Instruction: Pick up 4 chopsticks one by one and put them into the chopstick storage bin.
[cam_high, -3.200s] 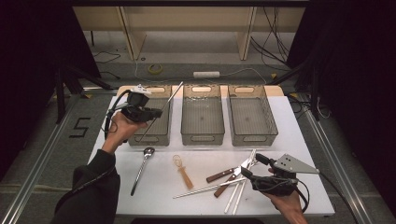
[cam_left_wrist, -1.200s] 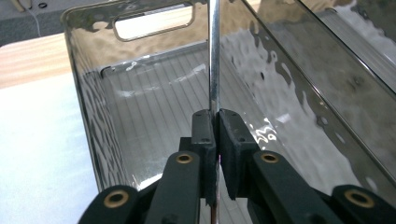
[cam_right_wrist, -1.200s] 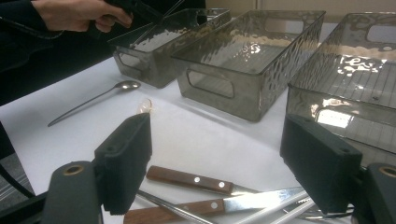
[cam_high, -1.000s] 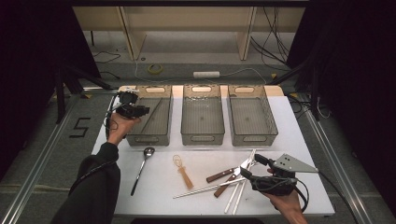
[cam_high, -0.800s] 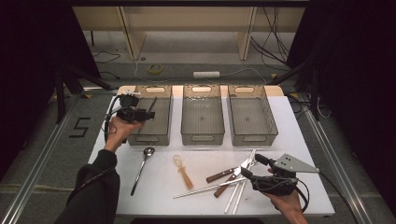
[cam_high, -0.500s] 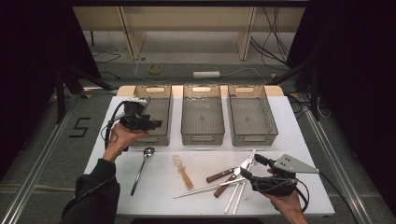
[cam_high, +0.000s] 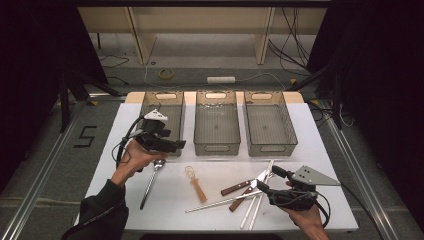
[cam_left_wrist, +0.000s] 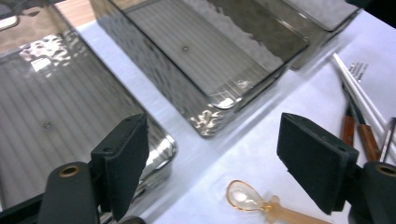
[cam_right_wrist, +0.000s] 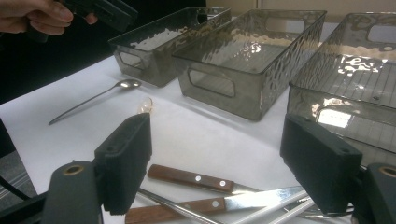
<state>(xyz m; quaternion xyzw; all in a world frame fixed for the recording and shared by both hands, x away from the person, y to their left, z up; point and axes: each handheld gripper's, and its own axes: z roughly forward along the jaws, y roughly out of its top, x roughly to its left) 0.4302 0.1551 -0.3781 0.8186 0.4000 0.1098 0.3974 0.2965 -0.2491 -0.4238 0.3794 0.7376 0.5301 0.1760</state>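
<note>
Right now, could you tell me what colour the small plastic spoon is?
The small plastic spoon is translucent amber-orange; the left gripper view shows it best.

— What stands at the far edge of the table (cam_high: 125, 150)?

— Three trays side by side. Take the middle tray (cam_high: 216, 125) as the mark: the left tray (cam_high: 164, 117) just to its left, the right tray (cam_high: 270, 124) just to its right.

— And on the near side of the middle tray?

— Directly before it lies the small amber spoon (cam_high: 194, 181). To the near left of it lies the long metal spoon (cam_high: 151, 176), its bowl close to the left tray's front wall. To the near right lies a heap: two wooden-handled knives (cam_high: 239, 189) crossed with long metal rods (cam_high: 260, 192), before the right tray.

— The hands?

— The left gripper (cam_high: 172, 145) hangs over the left tray's front corner, left of the mark. The right gripper (cam_high: 272, 179) sits at the heap, near right.
</note>
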